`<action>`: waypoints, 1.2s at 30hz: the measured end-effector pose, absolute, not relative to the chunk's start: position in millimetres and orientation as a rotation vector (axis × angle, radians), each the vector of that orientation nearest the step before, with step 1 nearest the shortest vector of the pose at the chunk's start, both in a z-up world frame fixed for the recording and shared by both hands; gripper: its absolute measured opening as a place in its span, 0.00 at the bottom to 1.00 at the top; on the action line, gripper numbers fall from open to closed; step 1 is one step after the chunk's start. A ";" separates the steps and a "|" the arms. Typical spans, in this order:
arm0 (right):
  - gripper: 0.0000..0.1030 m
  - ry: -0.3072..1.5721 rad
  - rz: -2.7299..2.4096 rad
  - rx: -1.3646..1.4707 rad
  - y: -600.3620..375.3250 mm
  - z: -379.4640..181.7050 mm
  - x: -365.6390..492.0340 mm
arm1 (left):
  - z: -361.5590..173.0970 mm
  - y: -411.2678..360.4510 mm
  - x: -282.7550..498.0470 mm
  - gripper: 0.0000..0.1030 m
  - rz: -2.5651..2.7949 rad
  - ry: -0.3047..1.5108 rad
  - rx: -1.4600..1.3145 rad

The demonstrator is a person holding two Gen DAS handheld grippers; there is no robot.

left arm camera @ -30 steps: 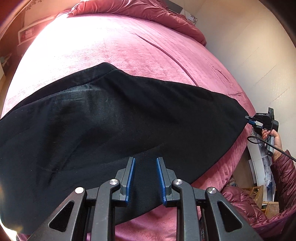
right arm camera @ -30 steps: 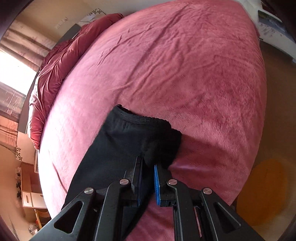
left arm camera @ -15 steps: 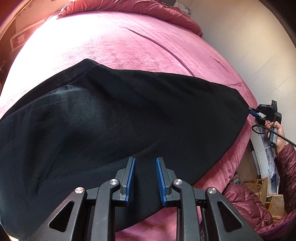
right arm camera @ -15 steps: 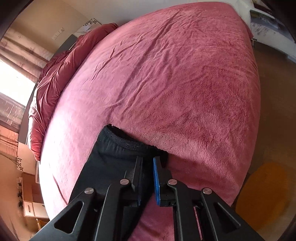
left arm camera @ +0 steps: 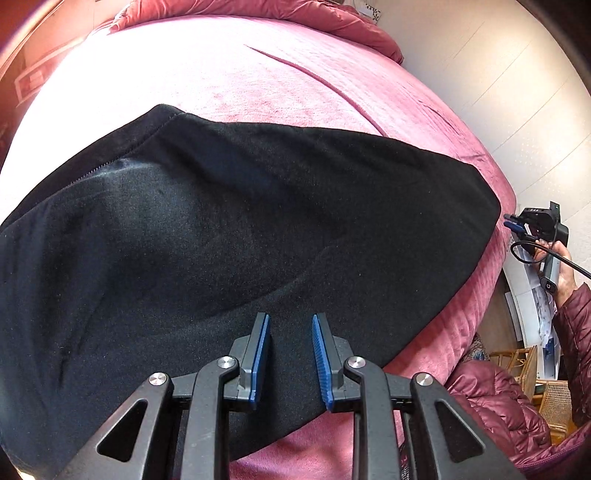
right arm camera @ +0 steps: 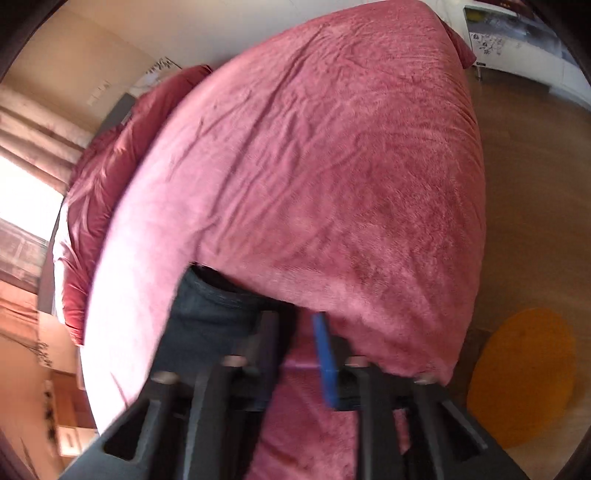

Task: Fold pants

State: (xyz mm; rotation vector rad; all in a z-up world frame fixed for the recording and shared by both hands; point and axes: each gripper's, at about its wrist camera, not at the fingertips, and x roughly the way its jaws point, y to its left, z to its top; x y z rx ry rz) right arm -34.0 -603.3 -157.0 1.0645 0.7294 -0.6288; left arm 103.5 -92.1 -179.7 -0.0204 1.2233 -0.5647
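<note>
Black pants point(left arm camera: 240, 229) lie spread flat across the pink bed point(left arm camera: 258, 74). My left gripper point(left arm camera: 290, 319) hovers over their near edge. Its blue pads stand narrowly apart, and the cloth under them lies smooth and unpinched. The right gripper point(left arm camera: 511, 220) shows at the bed's right edge, just clear of the pants' tapered end. In the blurred right wrist view my right gripper point(right arm camera: 295, 317) has its jaws opening, with only pink bedcover between them. The pants' hem point(right arm camera: 210, 299) rests on the bed just left of its left finger.
A bunched pink duvet point(left arm camera: 295, 14) lies at the head of the bed. A person's hand point(left arm camera: 565, 273) and maroon padded sleeve point(left arm camera: 498, 402) are at the right edge, beside wicker furniture point(left arm camera: 517, 362). An orange round mat point(right arm camera: 524, 373) lies on the wooden floor.
My right gripper has opened and let go of the pants' hem, drawing back a little off the bed's edge. The hem now lies flat. My left gripper stays over the cloth, slightly closer.
</note>
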 end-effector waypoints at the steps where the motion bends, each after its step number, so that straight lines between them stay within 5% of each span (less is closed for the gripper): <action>1: 0.51 0.710 -0.614 1.069 -602.4 -153.7 -33.3 | -177.6 -90.3 104.9 0.23 -0.569 1.220 -0.024; 7: 0.47 0.784 -0.599 1.013 -595.2 -156.2 1.7 | -175.0 -93.5 103.7 0.24 -0.581 1.197 -0.025; 9: 0.21 0.824 -0.589 1.007 -593.2 -162.7 12.5 | -175.7 -94.2 103.8 0.24 -0.577 1.200 -0.024; 12: 0.14 0.860 -0.615 0.922 -588.1 -160.6 19.5 | -176.1 -93.6 104.6 0.24 -0.566 1.205 -0.014; 17: 0.15 0.922 -0.640 0.904 -590.0 -181.6 15.1 | -186.7 -95.2 104.3 0.24 -0.541 1.236 -0.001; 21: 0.35 0.897 -0.639 0.903 -593.3 -169.6 6.3 | -180.8 -98.6 104.8 0.24 -0.543 1.221 0.011; 36: 0.35 1.088 -0.005 0.320 -440.0 -87.2 135.0 | -156.8 -136.2 132.3 0.26 -0.612 1.103 0.014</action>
